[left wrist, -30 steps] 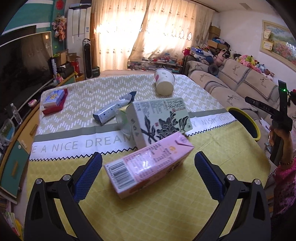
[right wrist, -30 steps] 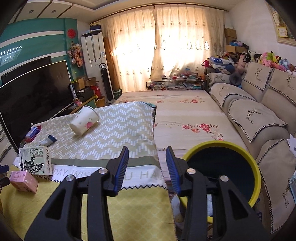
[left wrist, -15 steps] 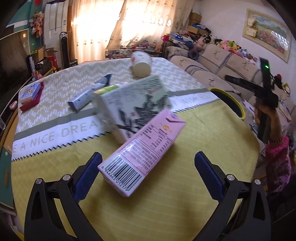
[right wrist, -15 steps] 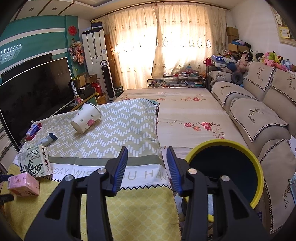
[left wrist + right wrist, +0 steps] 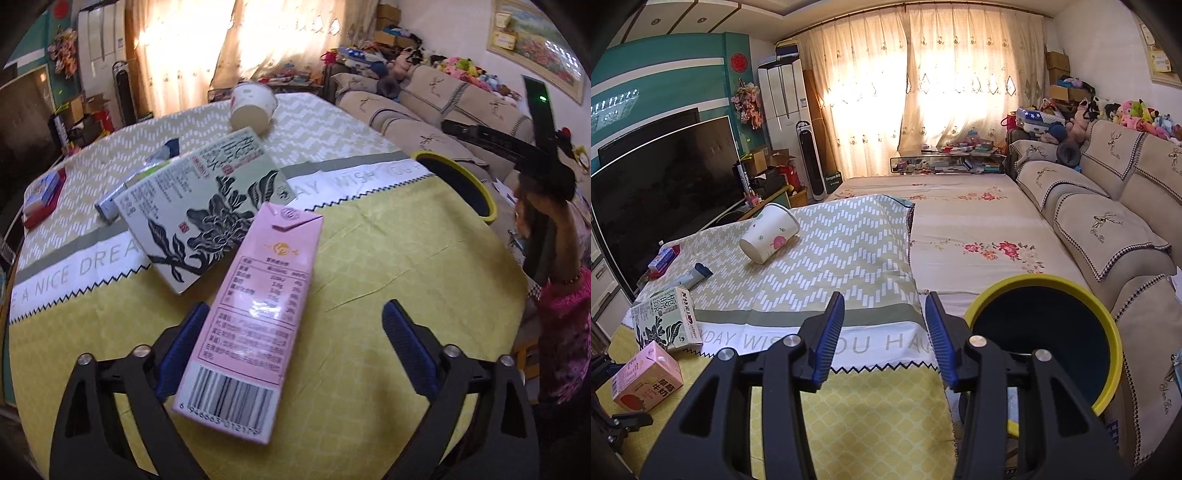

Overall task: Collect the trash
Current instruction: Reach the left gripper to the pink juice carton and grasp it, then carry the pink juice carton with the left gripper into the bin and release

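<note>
A pink milk carton [image 5: 255,317] lies on the yellow tablecloth between the fingers of my open left gripper [image 5: 295,350], close against the left finger. Behind it lies a green tea carton [image 5: 199,206], then a blue-grey tube [image 5: 110,199] and a tipped paper cup [image 5: 253,107]. The yellow-rimmed trash bin [image 5: 461,184] stands off the table's right edge. In the right wrist view my right gripper [image 5: 886,336] is open and empty above the table edge, with the bin [image 5: 1045,332] just to its right. The pink carton [image 5: 646,376], green carton [image 5: 665,321] and cup [image 5: 770,232] lie far left.
A red-edged packet [image 5: 40,195] lies at the table's far left. A sofa [image 5: 1108,221] runs along the right, a TV [image 5: 661,184] along the left. A flowered low bed [image 5: 960,221] lies beyond the table.
My left gripper has moved forward and turned, so the pink carton now lies lengthwise between its fingers and much closer. The right gripper has stayed almost still by the bin.
</note>
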Demonstrator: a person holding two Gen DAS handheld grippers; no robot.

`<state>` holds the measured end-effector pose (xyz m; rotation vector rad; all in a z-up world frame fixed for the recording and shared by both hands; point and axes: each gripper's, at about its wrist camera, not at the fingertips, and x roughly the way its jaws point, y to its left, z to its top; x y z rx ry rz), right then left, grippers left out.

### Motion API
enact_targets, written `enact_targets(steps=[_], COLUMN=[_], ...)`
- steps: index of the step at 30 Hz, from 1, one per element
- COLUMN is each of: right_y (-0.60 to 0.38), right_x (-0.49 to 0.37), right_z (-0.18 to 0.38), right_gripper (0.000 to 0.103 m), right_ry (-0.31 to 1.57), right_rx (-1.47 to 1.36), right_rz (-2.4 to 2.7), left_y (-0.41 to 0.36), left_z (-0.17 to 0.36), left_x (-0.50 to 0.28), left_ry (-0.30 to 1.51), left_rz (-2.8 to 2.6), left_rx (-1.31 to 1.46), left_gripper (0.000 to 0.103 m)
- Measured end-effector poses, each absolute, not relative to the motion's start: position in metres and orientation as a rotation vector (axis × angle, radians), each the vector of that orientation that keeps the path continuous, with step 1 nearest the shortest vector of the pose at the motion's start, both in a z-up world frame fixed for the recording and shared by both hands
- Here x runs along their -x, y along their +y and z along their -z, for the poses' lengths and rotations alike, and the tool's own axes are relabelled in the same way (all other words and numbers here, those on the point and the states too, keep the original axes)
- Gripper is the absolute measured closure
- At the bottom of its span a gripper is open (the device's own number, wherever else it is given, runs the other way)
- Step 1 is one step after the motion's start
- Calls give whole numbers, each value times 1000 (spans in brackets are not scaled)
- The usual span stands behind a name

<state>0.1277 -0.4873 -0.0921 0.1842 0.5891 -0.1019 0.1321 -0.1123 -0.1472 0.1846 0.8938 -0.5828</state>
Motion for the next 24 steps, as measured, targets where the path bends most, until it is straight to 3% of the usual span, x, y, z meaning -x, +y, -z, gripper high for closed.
enact_targets(steps=[3, 8, 10, 14, 24], right_y=[-489, -489, -488, -482, -495], right_x=[-127, -127, -128, -128, -110], right_z=[94, 95, 96, 96, 84], right_gripper=[59, 59, 59, 59, 59], right_ry=[591, 592, 591, 591, 556], right_rx=[-188, -196, -199, -199, -215], right_rz=[102, 94, 89, 72, 93], left_y=[-106, -94, -93, -92, -119], left_z=[153, 155, 154, 152, 131], left_x=[-136, -124, -120, -119, -107], left_ry=[921, 913, 900, 875, 802], left_rz=[532, 494, 500, 519, 535], left_rx=[-156, -170, -181, -165, -211], left_gripper=[29, 32, 38, 63, 63])
